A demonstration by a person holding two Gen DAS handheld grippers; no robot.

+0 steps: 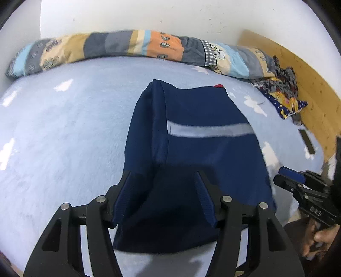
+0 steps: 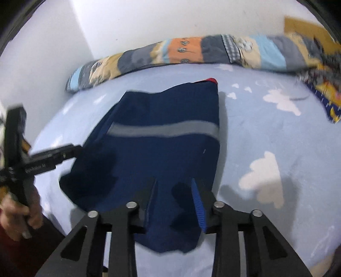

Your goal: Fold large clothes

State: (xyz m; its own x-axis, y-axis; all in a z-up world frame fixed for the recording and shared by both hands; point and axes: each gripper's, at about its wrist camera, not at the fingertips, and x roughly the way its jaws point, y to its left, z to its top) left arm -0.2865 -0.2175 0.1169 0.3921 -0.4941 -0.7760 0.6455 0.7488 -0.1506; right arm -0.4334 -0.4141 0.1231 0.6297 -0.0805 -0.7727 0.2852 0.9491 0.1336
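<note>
Garment (image 1: pixel 191 153) on bed (image 1: pixel 64 132), quilt roll (image 1: pixel 132 44) behind it against wall (image 1: pixel 149 15)

The navy garment (image 1: pixel 191 153) is smooth matt cloth with a grey band (image 1: pixel 208 130) that has a faint sheen. The bed sheet (image 1: pixel 64 132) under it is soft, fuzzy, matt fabric. The rolled quilt (image 1: pixel 132 44) along the wall looks like plush patchwork cloth. The headboard (image 1: pixel 298 70) is pale unvarnished wood with a dull finish. The wall (image 1: pixel 149 15) is matt painted plaster with scuffs. The left claw (image 1: pixel 164 191) is matt black plastic with shiny metal pins and ribbed blue pads (image 1: pixel 204 198); the right claw (image 2: pixel 174 191) is the same.
</note>
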